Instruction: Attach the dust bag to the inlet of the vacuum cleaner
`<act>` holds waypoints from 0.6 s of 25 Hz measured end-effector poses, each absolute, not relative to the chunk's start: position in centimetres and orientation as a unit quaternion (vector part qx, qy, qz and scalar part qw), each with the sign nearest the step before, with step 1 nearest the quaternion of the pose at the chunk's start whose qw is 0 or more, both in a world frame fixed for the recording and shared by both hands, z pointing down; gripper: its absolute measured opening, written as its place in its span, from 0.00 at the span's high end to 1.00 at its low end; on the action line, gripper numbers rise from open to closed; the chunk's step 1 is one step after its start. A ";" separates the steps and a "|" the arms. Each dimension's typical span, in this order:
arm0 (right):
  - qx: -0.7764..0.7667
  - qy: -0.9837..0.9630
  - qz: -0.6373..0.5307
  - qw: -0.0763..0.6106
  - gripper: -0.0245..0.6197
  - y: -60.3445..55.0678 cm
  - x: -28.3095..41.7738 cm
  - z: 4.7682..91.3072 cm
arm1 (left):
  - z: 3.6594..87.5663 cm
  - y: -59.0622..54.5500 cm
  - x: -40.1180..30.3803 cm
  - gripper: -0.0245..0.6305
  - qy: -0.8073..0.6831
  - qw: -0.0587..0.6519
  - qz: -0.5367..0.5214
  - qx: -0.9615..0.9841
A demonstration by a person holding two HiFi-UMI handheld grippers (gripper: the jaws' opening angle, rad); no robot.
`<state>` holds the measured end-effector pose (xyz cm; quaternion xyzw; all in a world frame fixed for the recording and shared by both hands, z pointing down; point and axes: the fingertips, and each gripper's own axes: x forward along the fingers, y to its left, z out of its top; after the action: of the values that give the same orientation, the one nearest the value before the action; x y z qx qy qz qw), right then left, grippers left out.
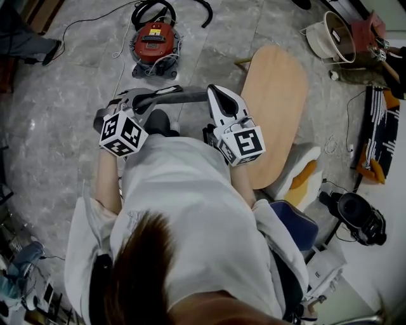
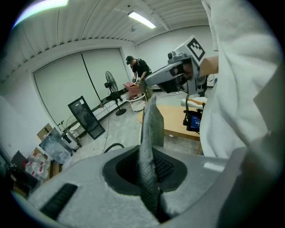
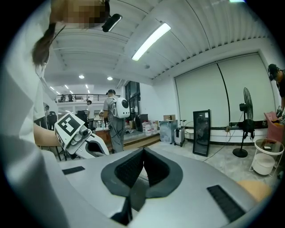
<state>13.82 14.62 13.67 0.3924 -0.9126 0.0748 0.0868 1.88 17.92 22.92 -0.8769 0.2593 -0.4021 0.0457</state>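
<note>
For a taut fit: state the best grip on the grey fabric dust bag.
Pinch the grey fabric dust bag at its opposite ends, edge-on from either side, as the left gripper and right gripper do: it is a thin sheet stretched between them.

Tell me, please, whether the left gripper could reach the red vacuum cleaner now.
Probably not yet: the left gripper holds the dust bag well short of the vacuum cleaner, though open floor lies between.

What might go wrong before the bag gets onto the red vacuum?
1. The left gripper and right gripper pinch the bag only by thin edges, so it might slip out.
2. The vacuum sits away on the floor with a hose looped behind it and cords nearby; feet may catch.
</note>
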 end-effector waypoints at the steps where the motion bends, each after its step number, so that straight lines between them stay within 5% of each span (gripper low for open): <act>1: 0.392 -0.913 0.076 0.087 0.96 14.4 13.9 13.7 | 22.9 17.7 1.8 0.90 0.260 0.045 -0.403 -0.876; 15: 0.400 -0.905 0.109 0.098 0.96 7.5 11.0 15.3 | 25.0 11.1 -1.4 0.90 0.238 0.022 -0.410 -0.880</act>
<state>11.01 7.46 15.34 0.3996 -0.9048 0.1092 0.0981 -1.38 11.09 24.97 -0.8804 0.2378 -0.4097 0.0218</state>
